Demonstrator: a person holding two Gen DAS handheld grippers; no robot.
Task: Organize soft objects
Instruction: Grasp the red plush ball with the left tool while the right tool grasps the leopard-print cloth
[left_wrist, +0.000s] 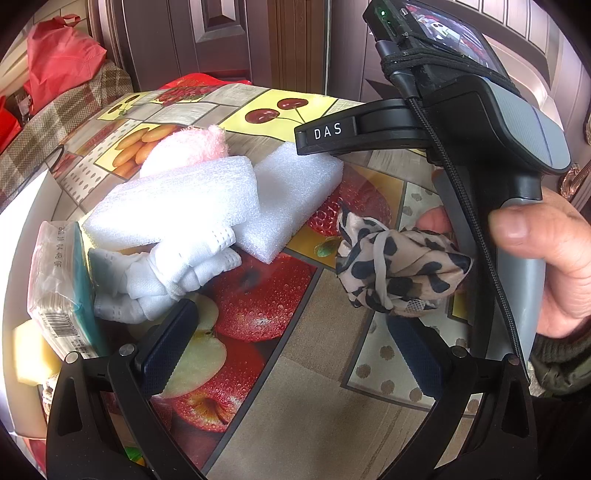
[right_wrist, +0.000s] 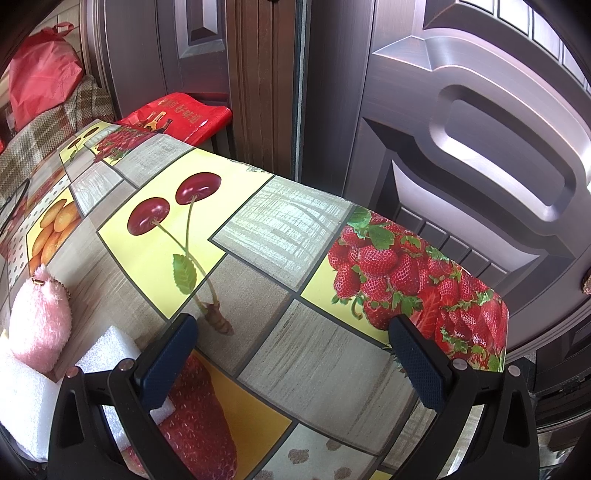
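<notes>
In the left wrist view, my left gripper is open over the fruit-print tablecloth. A leopard-print cloth bundle lies just ahead of its right fingertip, outside the jaws. At the left lie two white foam blocks, a pink plush behind them, a knotted white cloth, a tissue pack and a yellow sponge. In the right wrist view, my right gripper is open and holds nothing. The pink plush and foam are at its left.
A hand holds the other gripper's handle at the right, close to the leopard cloth. Dark wooden doors stand behind the table's far edge. A red bag and a plaid-covered seat are at the back left.
</notes>
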